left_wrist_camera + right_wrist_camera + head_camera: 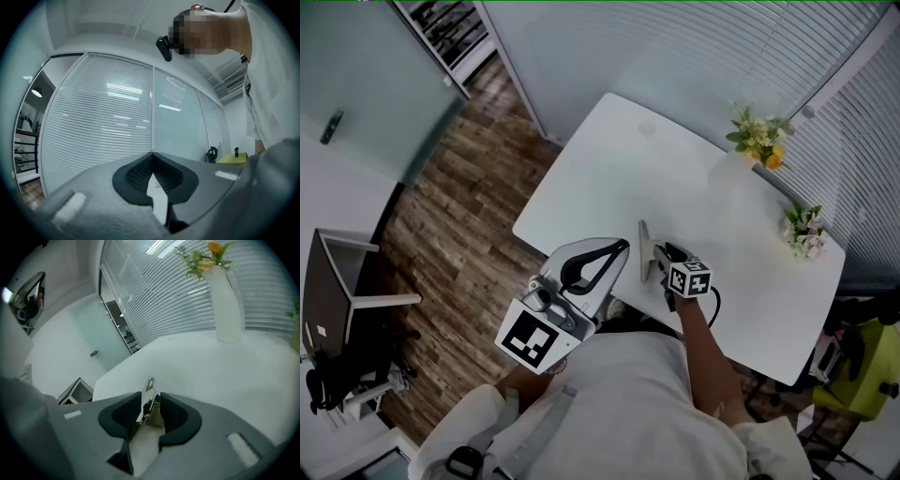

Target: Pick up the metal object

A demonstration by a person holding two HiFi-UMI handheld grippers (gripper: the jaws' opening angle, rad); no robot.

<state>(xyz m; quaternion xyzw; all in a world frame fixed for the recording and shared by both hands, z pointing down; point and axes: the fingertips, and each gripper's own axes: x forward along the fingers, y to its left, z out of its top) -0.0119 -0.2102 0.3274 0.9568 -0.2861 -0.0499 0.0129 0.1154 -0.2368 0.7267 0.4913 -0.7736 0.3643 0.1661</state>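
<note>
A thin, flat, shiny metal object (644,246) stands on edge near the front of the white table (675,178). My right gripper (654,255) is low over the table with the object between its jaws. In the right gripper view the metal object (149,384), which has a small hole at its far tip, leans on the left pad with a narrow gap to the right pad, so my right gripper (152,400) is open around it. My left gripper (614,251) is held up off the table by my body. Shown against the blinds, my left gripper (152,159) is shut and empty.
Two white vases with flowers stand along the table's far right side, one (759,141) at the back and one (804,232) nearer; the tall one (227,301) rises ahead of my right gripper. Wooden floor (459,216) lies left of the table, window blinds beyond it.
</note>
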